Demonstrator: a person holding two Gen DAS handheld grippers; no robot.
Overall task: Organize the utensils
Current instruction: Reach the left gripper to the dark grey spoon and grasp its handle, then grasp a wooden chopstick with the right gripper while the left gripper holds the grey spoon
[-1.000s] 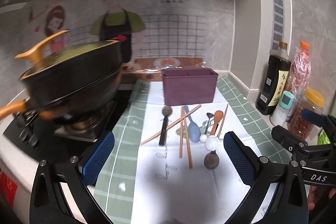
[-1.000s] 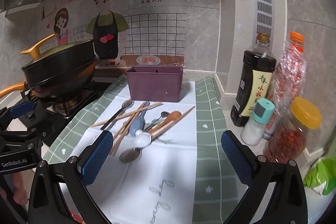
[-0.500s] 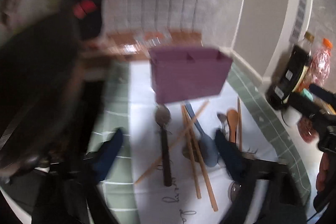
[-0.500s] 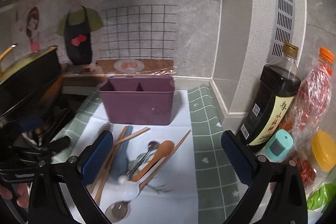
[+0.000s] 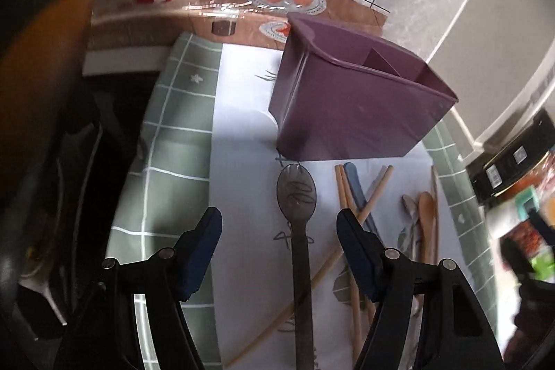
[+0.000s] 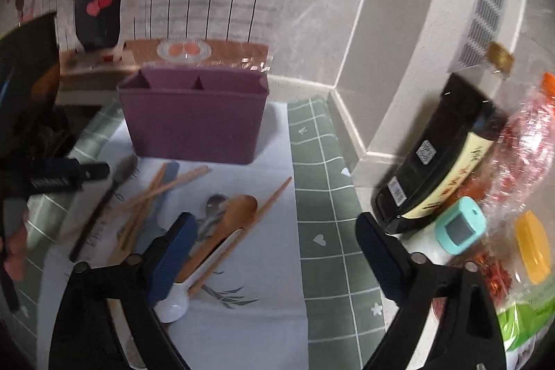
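Note:
A purple two-compartment holder (image 5: 353, 106) (image 6: 194, 120) stands at the back of a white cloth. In front of it lie a dark spoon (image 5: 296, 193) (image 6: 114, 186), wooden chopsticks (image 5: 347, 203), a blue spoon (image 5: 357, 189), a wooden spoon (image 6: 236, 210), a metal spoon (image 6: 215, 207) and a white ceramic spoon (image 6: 173, 300). My left gripper (image 5: 279, 231) is open low over the dark spoon, whose handle runs between its fingers untouched. My right gripper (image 6: 275, 241) is open with its jaws closing. Its left finger (image 6: 173, 252) hovers over the wooden spoon; a single chopstick (image 6: 267, 207) lies between the jaws.
A soy sauce bottle (image 6: 433, 169), a teal-capped shaker (image 6: 458, 227), a chili bottle (image 6: 520, 141) and a yellow-lidded jar (image 6: 530, 245) crowd the right wall. The dark stove and pot (image 5: 41, 127) are on the left. A green checked mat (image 6: 329, 196) borders the cloth.
Both grippers have moved forward and down toward the utensils. The left jaws have narrowed and now straddle the dark spoon. The right jaws have narrowed a little.

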